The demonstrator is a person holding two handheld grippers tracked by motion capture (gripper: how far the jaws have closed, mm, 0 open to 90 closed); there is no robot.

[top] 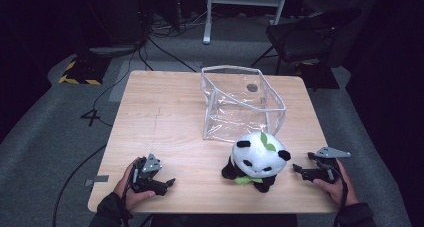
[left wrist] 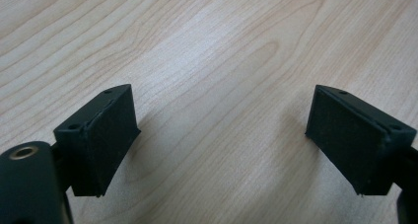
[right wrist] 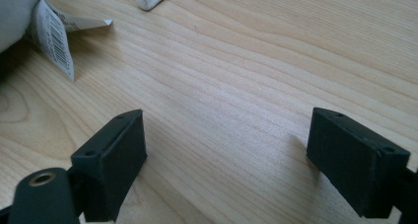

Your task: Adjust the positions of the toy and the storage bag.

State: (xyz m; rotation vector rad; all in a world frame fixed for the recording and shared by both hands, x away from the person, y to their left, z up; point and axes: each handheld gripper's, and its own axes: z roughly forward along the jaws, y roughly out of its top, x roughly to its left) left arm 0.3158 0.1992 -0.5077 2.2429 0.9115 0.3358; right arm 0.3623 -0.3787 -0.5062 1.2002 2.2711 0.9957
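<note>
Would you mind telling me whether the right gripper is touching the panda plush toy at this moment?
Apart. The high view shows bare table between the right gripper and the panda plush toy, and the right gripper view shows open jaws holding nothing.

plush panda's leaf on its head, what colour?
Green, on the plush panda's white head; leaf shows best in the high view.
</note>
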